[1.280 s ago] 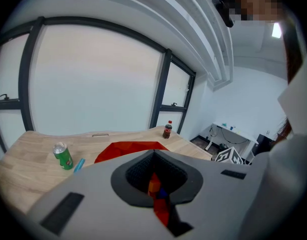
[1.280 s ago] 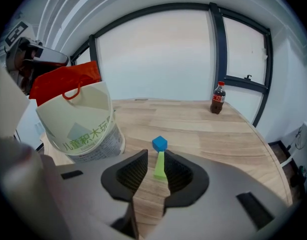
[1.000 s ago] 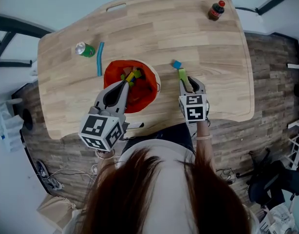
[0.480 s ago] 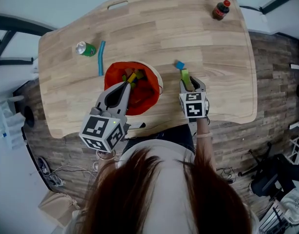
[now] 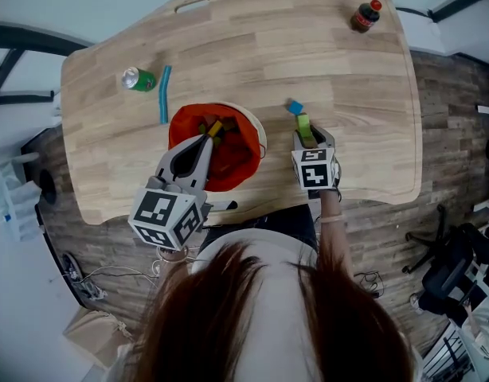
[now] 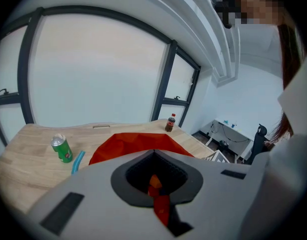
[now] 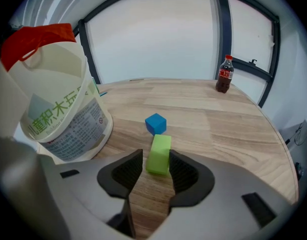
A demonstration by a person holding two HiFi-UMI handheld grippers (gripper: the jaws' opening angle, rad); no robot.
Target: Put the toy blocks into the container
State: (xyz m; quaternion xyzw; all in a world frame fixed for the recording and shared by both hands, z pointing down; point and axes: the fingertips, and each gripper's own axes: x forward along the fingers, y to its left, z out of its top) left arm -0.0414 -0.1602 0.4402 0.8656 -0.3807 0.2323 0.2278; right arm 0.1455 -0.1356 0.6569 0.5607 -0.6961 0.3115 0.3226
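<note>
In the head view the blocks (image 5: 215, 126) in the container (image 5: 179, 130) are a small jumble whose number cannot be told, and the left gripper (image 5: 205, 138) covers part of the inside. In the left gripper view that gripper's own body hides the container's lower wall and everything in it. A red and orange sliver shows in the narrow slit between its close-set jaws; what it is stays unclear. The right gripper (image 5: 312, 138), whose jaws have just been opening with the green block (image 5: 303, 126) between them, hides that block's near end from above. In the right gripper view the container runs off the left edge, its print cut short. The bottle (image 5: 364, 14) is too small for its label to be read.
</note>
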